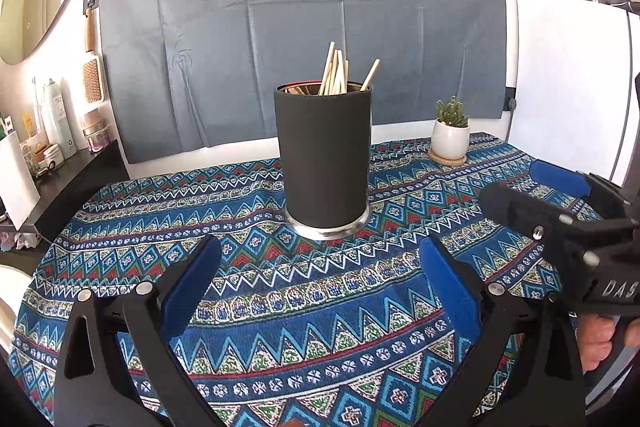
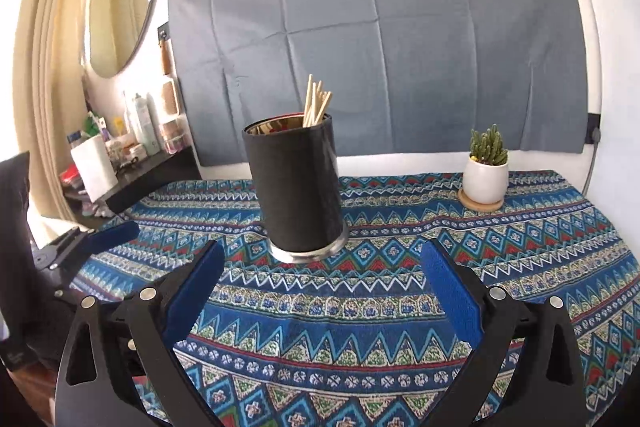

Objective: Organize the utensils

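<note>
A tall black cylindrical holder (image 1: 325, 155) with a metal base stands upright on the patterned tablecloth (image 1: 280, 315). Several wooden chopsticks (image 1: 336, 73) stick out of its top. The holder also shows in the right wrist view (image 2: 298, 183) with the chopsticks (image 2: 315, 105). My left gripper (image 1: 320, 263) is open and empty, a little in front of the holder. My right gripper (image 2: 322, 267) is open and empty, also in front of the holder. The right gripper shows at the right of the left wrist view (image 1: 536, 195). The left gripper shows at the left of the right wrist view (image 2: 114, 233).
A small cactus in a white pot (image 1: 451, 139) stands on a wooden coaster at the back right of the table; it also shows in the right wrist view (image 2: 485, 177). A dark shelf with bottles and jars (image 1: 60, 143) lies left of the table. A grey cloth (image 1: 300, 27) hangs behind.
</note>
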{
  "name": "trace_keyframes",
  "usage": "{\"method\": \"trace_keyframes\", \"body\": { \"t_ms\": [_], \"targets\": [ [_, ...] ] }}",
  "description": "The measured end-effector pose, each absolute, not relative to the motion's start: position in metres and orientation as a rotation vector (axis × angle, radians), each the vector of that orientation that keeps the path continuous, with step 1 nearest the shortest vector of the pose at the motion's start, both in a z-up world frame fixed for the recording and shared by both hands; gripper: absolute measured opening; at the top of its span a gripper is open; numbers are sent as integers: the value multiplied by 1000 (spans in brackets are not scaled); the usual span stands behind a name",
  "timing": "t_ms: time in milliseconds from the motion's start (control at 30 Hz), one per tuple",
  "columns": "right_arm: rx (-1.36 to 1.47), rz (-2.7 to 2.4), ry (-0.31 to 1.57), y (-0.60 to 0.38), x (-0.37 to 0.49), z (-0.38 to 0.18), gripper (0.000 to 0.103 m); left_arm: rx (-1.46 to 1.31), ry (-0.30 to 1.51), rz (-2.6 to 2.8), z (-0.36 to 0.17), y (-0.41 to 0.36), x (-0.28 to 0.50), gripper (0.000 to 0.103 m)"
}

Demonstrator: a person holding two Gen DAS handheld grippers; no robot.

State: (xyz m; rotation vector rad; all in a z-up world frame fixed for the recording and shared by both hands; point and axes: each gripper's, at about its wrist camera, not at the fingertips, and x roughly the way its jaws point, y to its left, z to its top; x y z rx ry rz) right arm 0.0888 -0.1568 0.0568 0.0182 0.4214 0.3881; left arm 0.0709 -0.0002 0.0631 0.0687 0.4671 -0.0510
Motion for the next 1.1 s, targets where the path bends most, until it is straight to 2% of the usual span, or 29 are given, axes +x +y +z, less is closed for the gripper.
{"method": "trace_keyframes", "body": {
  "t_ms": [200,467,667,1100],
  "targets": [
    [0,333,455,-158,74,43,95,132,466,-42,48,-12,59,97],
    [-7,303,441,-171,66,32,95,32,494,-2,34,9,45,97],
    [-78,314,421,-160,57,29,95,5,486,19,35,16,41,97],
    [-28,329,469,-167,64,24,95,11,480,63,35,18,37,97]
  ]
}}
